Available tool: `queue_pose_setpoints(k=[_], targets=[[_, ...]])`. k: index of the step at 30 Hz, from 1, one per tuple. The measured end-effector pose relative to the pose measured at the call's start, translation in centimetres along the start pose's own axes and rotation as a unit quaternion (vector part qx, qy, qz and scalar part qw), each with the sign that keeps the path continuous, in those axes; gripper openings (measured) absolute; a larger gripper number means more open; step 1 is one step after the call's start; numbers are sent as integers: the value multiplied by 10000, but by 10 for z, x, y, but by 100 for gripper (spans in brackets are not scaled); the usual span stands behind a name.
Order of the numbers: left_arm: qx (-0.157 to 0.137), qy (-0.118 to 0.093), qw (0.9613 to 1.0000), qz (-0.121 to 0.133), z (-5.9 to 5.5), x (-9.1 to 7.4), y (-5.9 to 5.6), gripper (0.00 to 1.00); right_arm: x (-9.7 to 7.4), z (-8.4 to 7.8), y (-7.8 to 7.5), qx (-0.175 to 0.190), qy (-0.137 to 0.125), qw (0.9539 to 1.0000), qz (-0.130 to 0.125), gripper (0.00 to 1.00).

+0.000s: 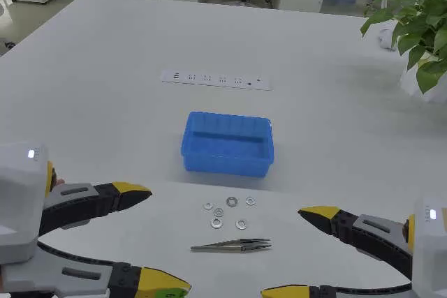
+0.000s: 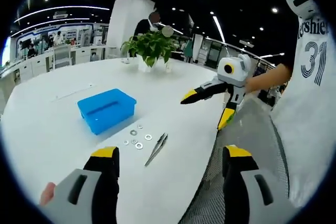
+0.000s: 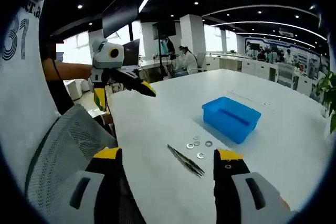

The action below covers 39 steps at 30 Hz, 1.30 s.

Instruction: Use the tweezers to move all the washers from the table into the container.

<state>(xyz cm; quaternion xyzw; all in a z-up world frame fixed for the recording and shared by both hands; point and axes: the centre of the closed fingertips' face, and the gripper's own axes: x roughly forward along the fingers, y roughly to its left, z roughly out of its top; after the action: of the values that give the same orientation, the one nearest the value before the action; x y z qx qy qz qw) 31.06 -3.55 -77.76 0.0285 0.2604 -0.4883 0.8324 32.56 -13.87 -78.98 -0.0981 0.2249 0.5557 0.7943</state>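
Head view: nothing of the task looks done yet. The blue container sits mid-frame on the white table, and I see no washer inside it. The washers, about six in a loose cluster, lie on the table just below the container in the frame, apart from it. The tweezers lie flat just below the washers, tips toward the right, touched by neither gripper.

The left gripper is at lower left with its jaws spread wide and nothing between them. The right gripper is at lower right, also spread wide and empty. The tweezers lie between the two.

Both gripper views agree: yellow-tipped jaws far apart at the bottom, with tweezers, washers and container lined up ahead on the table.

Left to do, by my read: everything. That means picking up the tweezers, then carrying every washer into the container.

A power strip lies above the container, and a plant is at upper right.
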Motion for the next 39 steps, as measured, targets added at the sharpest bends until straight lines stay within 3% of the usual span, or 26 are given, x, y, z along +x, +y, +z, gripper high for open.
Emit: queue_pose_setpoints(k=[4,14,39], targets=[[-4,117,9999,-51,-7,4,0,79,0,-2,-1,-33,57,10000,-15,67],[-20,44,9999,-129,-1,9,6,78,3,-5,-5,-34,137,9999,-1,65],[-82,146,9998,-80,-6,8,8,80,6,-1,-4,42,20,10000,62,68]])
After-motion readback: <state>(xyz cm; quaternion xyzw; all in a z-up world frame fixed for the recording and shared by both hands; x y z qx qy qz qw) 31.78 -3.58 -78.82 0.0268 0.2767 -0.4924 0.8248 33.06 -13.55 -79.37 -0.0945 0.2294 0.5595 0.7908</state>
